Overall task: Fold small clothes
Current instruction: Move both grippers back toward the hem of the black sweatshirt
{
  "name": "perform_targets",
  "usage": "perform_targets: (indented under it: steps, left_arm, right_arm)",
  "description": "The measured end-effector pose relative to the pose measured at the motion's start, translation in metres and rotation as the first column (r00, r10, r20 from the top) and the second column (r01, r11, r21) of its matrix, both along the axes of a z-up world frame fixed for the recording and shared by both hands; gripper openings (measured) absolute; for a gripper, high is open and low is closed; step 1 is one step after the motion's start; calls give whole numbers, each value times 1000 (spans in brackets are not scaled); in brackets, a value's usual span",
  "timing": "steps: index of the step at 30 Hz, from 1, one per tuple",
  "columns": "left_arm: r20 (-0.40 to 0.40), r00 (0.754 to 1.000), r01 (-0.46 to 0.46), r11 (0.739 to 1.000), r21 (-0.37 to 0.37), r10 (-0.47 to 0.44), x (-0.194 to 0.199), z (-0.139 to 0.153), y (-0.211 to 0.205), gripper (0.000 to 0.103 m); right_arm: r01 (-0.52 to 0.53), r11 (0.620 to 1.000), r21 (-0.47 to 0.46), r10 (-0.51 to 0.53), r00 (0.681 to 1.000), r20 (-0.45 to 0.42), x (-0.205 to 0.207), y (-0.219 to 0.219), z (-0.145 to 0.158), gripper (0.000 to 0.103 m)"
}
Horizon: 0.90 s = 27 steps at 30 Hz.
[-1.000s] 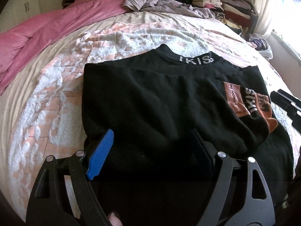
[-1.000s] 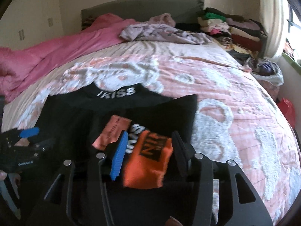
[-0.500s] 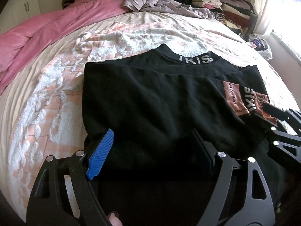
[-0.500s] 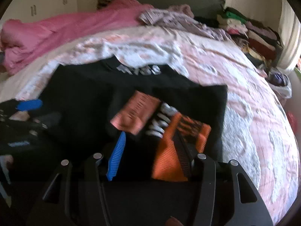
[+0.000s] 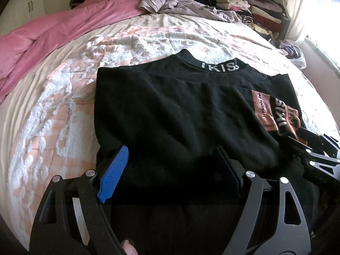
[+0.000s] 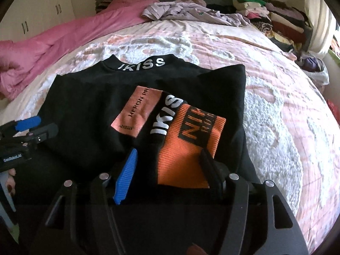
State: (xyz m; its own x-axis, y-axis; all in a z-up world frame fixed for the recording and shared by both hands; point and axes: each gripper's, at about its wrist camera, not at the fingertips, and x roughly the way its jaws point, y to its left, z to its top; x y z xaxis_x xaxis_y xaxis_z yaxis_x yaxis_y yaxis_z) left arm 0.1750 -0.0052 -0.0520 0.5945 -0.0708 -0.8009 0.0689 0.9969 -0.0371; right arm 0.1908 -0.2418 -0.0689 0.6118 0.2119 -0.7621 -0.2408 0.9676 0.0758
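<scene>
A black sweater [image 5: 170, 110] lies partly folded on the bed [image 5: 63, 106], its "IKISS" collar toward the headboard and an orange cuff [image 6: 187, 144] laid over the front. The left gripper [image 5: 170, 170] hovers wide open over the sweater's near edge, its fingers seemingly clear of the cloth. The right gripper [image 6: 167, 165] is opening, the orange cuff between its fingers but apparently released. A pink blanket [image 5: 53, 34] lies alongside.
</scene>
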Motion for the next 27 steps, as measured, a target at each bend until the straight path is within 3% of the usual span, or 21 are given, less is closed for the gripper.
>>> perform_targets:
  steps: [2, 10, 12, 25, 27]
  left_arm:
    - [2, 1000, -1, 1000, -2, 1, -2, 1, 0, 74]
    - [10, 1000, -3, 1000, -21, 3, -11, 5, 3, 74]
    - [12, 1000, -4, 1000, -29, 4, -13, 6, 4, 74]
    - [8, 999, -37, 994, -98, 38, -29, 17, 18, 77]
    - [13, 999, -43, 995, -96, 44, -32, 19, 19, 80]
  right_arm:
    - [21, 1000, -2, -21, 1000, -2, -3, -4, 0, 74]
    - [34, 999, 34, -34, 999, -9, -14, -10, 0, 76]
    - [43, 999, 26, -43, 999, -8, -18, -11, 0, 82]
    - [46, 998, 49, -47, 999, 13, -39, -13, 11, 84]
    - [47, 997, 56, -48, 999, 19, -42, -12, 13, 91]
